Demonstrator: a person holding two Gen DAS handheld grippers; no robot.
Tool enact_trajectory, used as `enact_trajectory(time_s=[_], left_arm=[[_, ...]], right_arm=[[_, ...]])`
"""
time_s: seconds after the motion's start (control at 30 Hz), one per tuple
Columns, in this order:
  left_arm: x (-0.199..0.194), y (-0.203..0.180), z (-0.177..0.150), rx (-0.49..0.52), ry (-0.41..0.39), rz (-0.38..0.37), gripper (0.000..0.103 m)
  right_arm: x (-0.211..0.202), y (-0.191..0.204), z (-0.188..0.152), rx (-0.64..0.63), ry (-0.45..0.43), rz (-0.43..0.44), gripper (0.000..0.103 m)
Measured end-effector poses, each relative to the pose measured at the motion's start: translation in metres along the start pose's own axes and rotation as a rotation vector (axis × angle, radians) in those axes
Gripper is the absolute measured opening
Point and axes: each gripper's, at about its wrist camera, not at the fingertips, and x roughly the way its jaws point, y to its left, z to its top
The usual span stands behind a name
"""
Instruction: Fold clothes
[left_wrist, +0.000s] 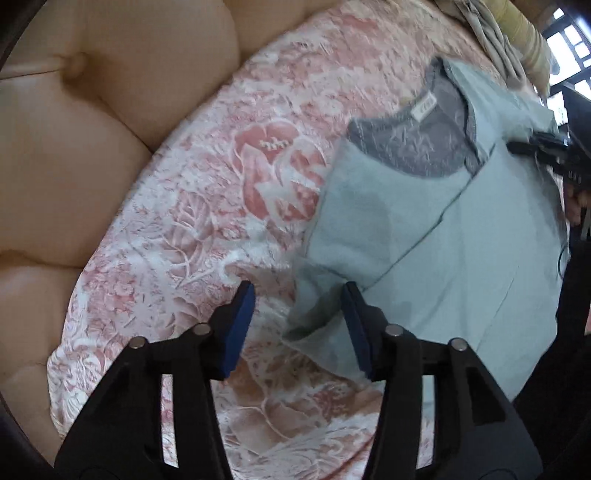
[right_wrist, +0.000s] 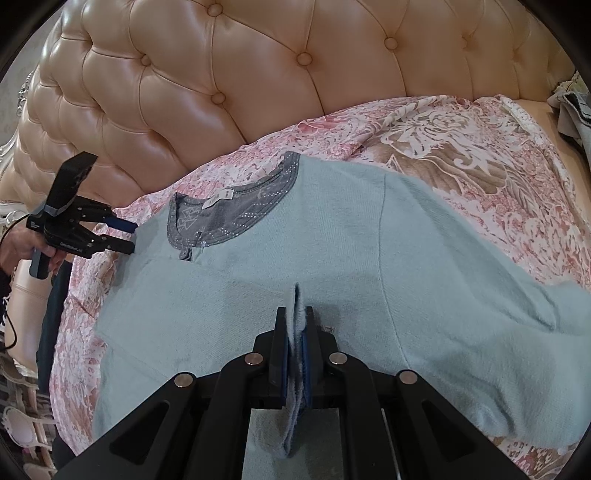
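while right claw (right_wrist: 295, 325) pinches pale blue top (right_wrist: 369, 240), left claw (left_wrist: 297, 295) spread open over bedspread (left_wrist: 184, 221)

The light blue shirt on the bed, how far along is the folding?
Early. The light blue shirt lies spread on the floral bedspread. In hand: the right claw pinches a ridge of its fabric; the left claw is open at its edge. All folds remain.

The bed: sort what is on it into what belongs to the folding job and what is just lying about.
Belongs to the job:
- light blue top, spread on the bed
- right gripper, jaws shut on a fold of the top
- left gripper, jaws open at the top's edge

Just lying about:
- floral bedspread
- tufted headboard
- pale garment by the far edge
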Motion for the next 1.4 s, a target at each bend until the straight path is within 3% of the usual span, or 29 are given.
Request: enact_trajectory(time_s=[0.1, 0.17, 0.2, 0.23, 0.27, 0.33, 0.43, 0.73, 0.87, 0.97, 1.07, 1.1, 1.13, 1.17, 1.2, 1.23, 1.4], left_arm=[[0.008, 0.000, 0.003, 0.013, 0.029, -0.027, 0.046], [0.011, -0.001, 0.008, 0.019, 0.046, -0.064, 0.036], [0.012, -0.003, 0.009, 0.023, 0.056, -0.074, 0.027], [0.012, -0.006, 0.010, 0.027, 0.068, -0.075, 0.010], [0.012, -0.009, 0.010, 0.031, 0.081, -0.076, 0.006], [0.011, -0.015, 0.010, 0.040, 0.100, -0.061, 0.005], [-0.006, -0.028, 0.009, 0.046, 0.069, 0.008, 0.005], [-0.015, -0.045, 0.003, -0.017, 0.046, 0.193, 0.005], [-0.010, -0.048, 0.000, -0.061, 0.011, 0.307, 0.006], [-0.034, -0.061, -0.031, -0.173, -0.133, 0.355, 0.007], [-0.063, -0.076, -0.067, -0.298, -0.300, 0.394, 0.016], [-0.073, -0.081, -0.079, -0.340, -0.355, 0.407, 0.026], [-0.082, -0.086, -0.091, -0.382, -0.411, 0.419, 0.046], [-0.091, -0.099, -0.108, -0.384, -0.468, 0.466, 0.055], [-0.090, -0.118, -0.129, -0.340, -0.522, 0.537, 0.067], [-0.081, -0.131, -0.137, -0.293, -0.542, 0.596, 0.072], [-0.025, -0.177, -0.132, -0.084, -0.511, 0.869, 0.072]], right_arm=[[0.000, 0.001, 0.000, -0.002, 0.000, -0.003, 0.006], [0.000, 0.001, 0.000, -0.003, 0.000, -0.005, 0.006], [0.000, 0.001, 0.000, -0.003, -0.001, -0.006, 0.006], [0.000, 0.001, -0.001, -0.004, -0.001, -0.006, 0.006], [0.000, 0.001, 0.000, -0.004, -0.001, -0.007, 0.006], [0.000, 0.001, 0.000, -0.002, 0.000, -0.009, 0.006], [-0.001, 0.001, 0.000, -0.002, -0.004, -0.020, 0.004], [-0.022, 0.019, -0.001, -0.109, -0.083, -0.187, 0.005], [-0.011, 0.009, -0.001, -0.085, -0.035, -0.163, 0.005], [-0.008, 0.006, -0.001, -0.076, -0.026, -0.156, 0.005], [-0.007, 0.008, -0.003, -0.083, -0.019, -0.155, 0.005], [-0.006, 0.008, -0.003, -0.078, -0.018, -0.151, 0.006], [-0.004, 0.007, -0.002, -0.074, -0.016, -0.148, 0.006], [-0.005, 0.007, -0.003, -0.075, -0.017, -0.147, 0.006], [-0.005, 0.007, -0.004, -0.075, -0.018, -0.145, 0.006], [-0.005, 0.007, -0.004, -0.076, -0.018, -0.144, 0.006], [-0.005, 0.007, -0.008, -0.075, -0.028, -0.146, 0.006]])
